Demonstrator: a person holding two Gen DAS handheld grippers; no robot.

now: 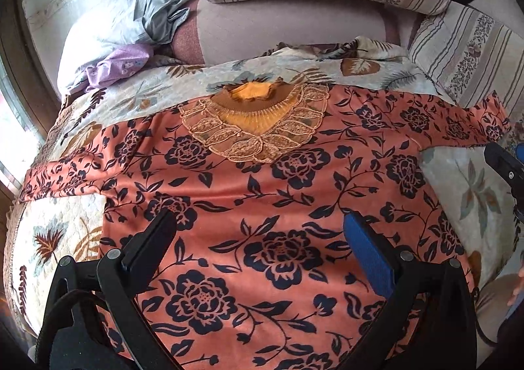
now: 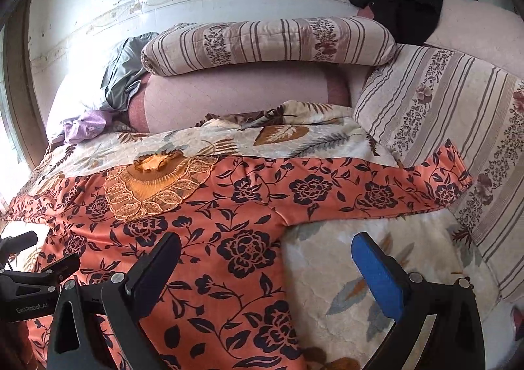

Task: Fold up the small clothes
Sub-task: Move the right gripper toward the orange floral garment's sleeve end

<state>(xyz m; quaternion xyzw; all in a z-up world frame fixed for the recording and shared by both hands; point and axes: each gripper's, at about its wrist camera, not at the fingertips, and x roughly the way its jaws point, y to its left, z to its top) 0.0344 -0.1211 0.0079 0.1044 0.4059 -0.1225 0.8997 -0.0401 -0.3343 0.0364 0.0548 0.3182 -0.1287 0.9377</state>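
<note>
An orange top [image 1: 268, 206] with dark flower print lies flat on the bed, front up, both sleeves spread out sideways. Its lace yoke and knitted collar [image 1: 255, 107] point to the far side. My left gripper [image 1: 262, 225] hovers open above the middle of the body, nothing between its fingers. In the right wrist view the same top [image 2: 196, 239] fills the left half, its right sleeve [image 2: 376, 193] stretching toward the striped cushion. My right gripper [image 2: 265, 252] is open over the top's right side edge, below the armpit, holding nothing. The left gripper's body [image 2: 29, 275] shows at the left edge.
A cream leaf-print bedspread [image 2: 344, 271] covers the bed. A striped bolster [image 2: 268, 42] lies on a pink roll [image 1: 288, 26] at the back. A striped cushion [image 2: 442, 114] stands on the right, crumpled grey and purple clothes [image 1: 157, 19] at the back left, dark clothing [image 2: 406, 12] at the back right.
</note>
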